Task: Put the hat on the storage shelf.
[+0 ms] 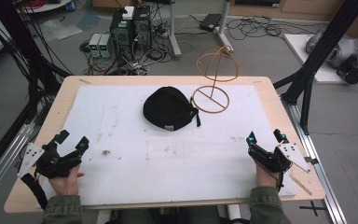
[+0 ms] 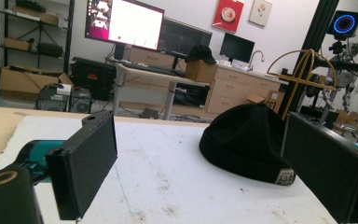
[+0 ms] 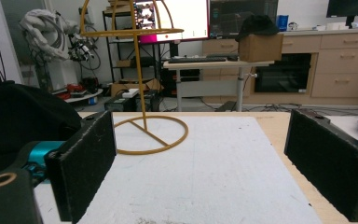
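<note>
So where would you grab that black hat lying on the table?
Probably the folded brim at the near edge of the black hat, beside its small label. It lies flat and soft, so the left gripper, jaws open, could come in low from the front and pinch the brim.

Nothing here can be read. The cap (image 2: 249, 137) carries a small sewn label (image 2: 285, 176) at its brim — its marks are too small and blurred to make out. The monitor (image 2: 126, 23) behind the table shows bright windows, and two red-and-white posters (image 2: 227, 15) hang on the wall — no letters or numbers can be told on either.
</note>
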